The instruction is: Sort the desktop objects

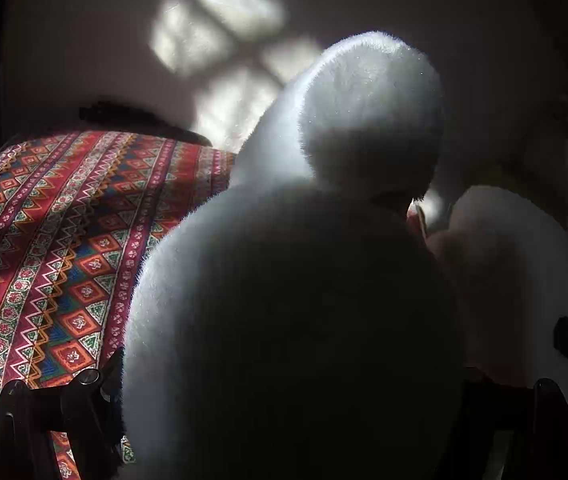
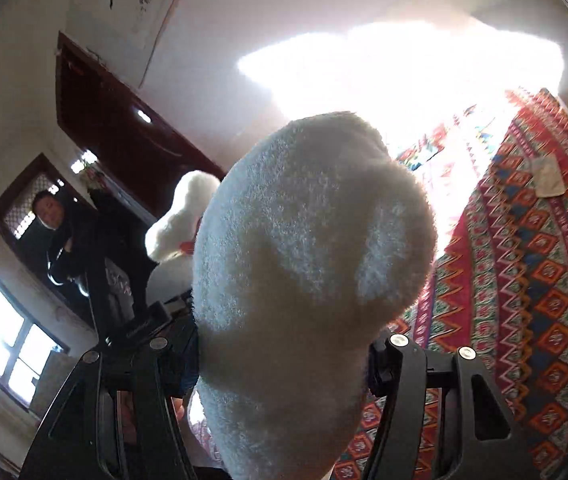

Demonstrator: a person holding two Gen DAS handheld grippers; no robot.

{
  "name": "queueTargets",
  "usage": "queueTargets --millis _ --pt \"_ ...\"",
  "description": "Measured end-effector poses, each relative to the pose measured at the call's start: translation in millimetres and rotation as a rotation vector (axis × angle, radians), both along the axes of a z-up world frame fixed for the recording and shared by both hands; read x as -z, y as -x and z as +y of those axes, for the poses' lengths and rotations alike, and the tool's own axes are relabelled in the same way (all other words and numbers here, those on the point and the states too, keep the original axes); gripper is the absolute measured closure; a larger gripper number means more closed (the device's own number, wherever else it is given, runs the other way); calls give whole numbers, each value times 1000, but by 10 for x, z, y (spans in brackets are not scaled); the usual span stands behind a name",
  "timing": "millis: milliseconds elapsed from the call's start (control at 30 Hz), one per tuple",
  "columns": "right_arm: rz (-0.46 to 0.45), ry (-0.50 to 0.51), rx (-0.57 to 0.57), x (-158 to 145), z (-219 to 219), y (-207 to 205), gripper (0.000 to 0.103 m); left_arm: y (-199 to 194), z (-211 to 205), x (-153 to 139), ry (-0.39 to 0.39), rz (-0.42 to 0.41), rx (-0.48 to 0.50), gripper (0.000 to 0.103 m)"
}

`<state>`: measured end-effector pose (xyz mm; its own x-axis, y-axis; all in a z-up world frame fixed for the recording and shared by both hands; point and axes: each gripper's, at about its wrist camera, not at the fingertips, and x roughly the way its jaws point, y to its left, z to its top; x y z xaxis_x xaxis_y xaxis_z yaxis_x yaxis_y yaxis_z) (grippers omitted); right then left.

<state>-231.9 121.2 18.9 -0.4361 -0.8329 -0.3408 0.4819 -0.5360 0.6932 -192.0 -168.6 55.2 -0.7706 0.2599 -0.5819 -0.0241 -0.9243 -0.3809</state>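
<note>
A large white plush toy (image 1: 284, 280) fills the left wrist view, dark with backlight, its rounded head (image 1: 372, 112) raised above the body. My left gripper (image 1: 304, 384) is shut on the toy's wide body, with a black finger (image 1: 83, 396) showing on each side. In the right wrist view a thick white furry part of the plush toy (image 2: 308, 248) sticks up between the fingers. My right gripper (image 2: 279, 356) is shut on it, the pads pressed into the fur. Another white part of the toy (image 2: 179, 216) shows behind on the left.
A red patterned cloth (image 1: 63, 240) covers the surface below, also at the right in the right wrist view (image 2: 524, 280), with a small pale flat item (image 2: 548, 176) on it. A person in dark clothes (image 2: 67, 248) stands by a dark doorway. Strong window glare (image 2: 404, 68) washes out the background.
</note>
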Motion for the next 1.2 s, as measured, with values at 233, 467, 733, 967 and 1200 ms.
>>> queueTargets --millis 233,467,733,967,1200 --pt "186 -169 393 -634 1593 -377 37 197 1730 -319 -77 10 287 14" --pt "383 -762 966 -1041 2849 -810 35 491 3514 -339 -180 -37 510 11" --pt "369 -1178 907 -561 2929 -287 13 632 3910 -234 107 20 329 3" --pt "437 -1103 703 -439 2389 -283 4 587 3399 -262 215 108 220 1" --pt "351 -868 729 -605 2250 -532 4 113 3141 -302 227 147 244 1"
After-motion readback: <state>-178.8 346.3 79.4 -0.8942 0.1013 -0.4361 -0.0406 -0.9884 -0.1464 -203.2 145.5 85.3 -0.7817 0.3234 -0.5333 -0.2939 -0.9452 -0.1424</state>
